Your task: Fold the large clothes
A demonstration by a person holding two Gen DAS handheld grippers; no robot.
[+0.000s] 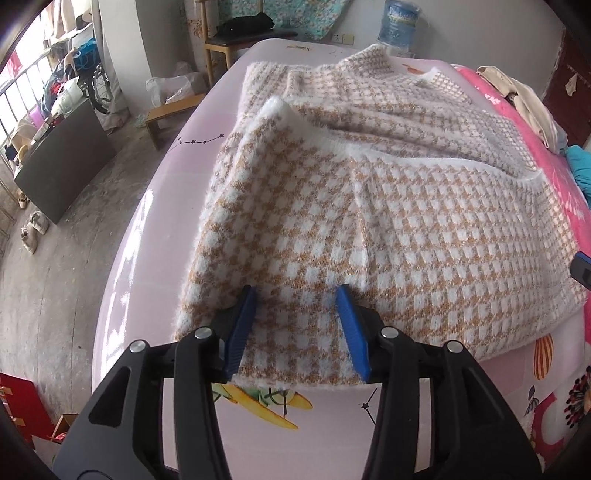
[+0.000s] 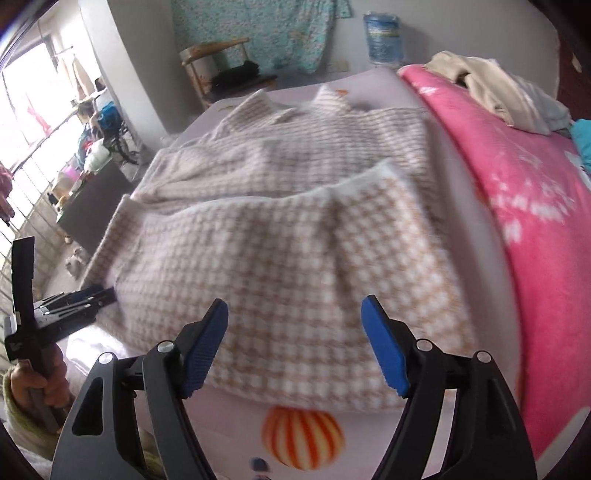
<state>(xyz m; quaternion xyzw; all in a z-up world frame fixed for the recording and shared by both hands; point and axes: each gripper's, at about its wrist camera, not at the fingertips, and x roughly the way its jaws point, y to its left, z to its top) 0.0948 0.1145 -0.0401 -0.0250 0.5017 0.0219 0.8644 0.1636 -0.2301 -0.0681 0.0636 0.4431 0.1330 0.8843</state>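
A fuzzy tan-and-white houndstooth sweater [image 1: 369,206] lies spread on the lilac bed sheet [image 1: 155,236], its lower part folded up over the body so a white hem band crosses the middle. My left gripper [image 1: 297,291] is open, its blue fingers straddling the near folded edge of the sweater. It also shows at the left of the right wrist view [image 2: 107,293], at the sweater's left edge. My right gripper [image 2: 293,306] is open just above the near right part of the sweater [image 2: 295,236], holding nothing.
A pink blanket [image 2: 524,206] runs along the right side of the bed with a pile of beige clothes [image 2: 491,92] on it. A wooden chair [image 1: 236,40] and a water bottle [image 1: 399,26] stand beyond the far end. The floor drops off left of the bed.
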